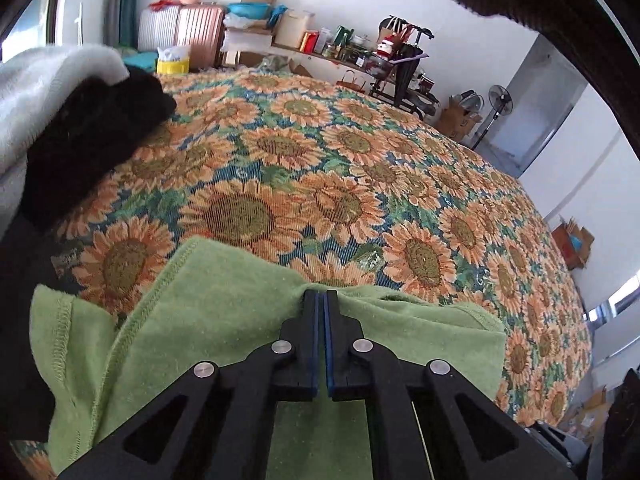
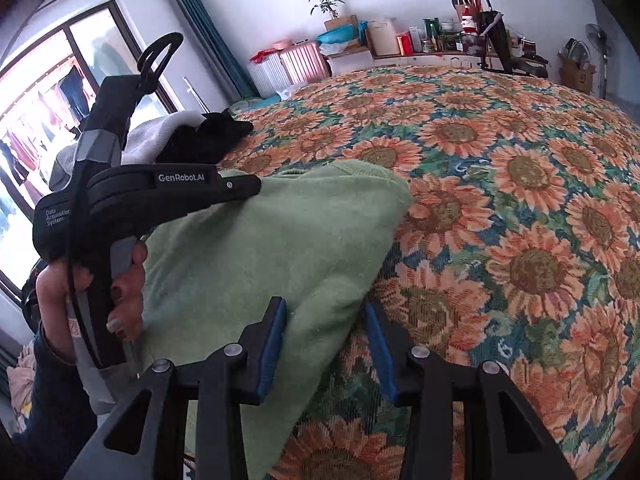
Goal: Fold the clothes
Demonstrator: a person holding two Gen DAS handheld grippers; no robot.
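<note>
Left hand-held gripper [image 1: 321, 294] pinching green garment [image 1: 224, 300] edge, right hand-held gripper [image 2: 326, 308] agape, bedspread [image 2: 500, 184] beyond

green garment [image 2: 280, 248] | folded (fuzzy knit) | draped on sunflower bedspread [image 2: 500, 184]

Left gripper [image 1: 321, 294] clamped, right gripper [image 2: 326, 312] agape
</note>
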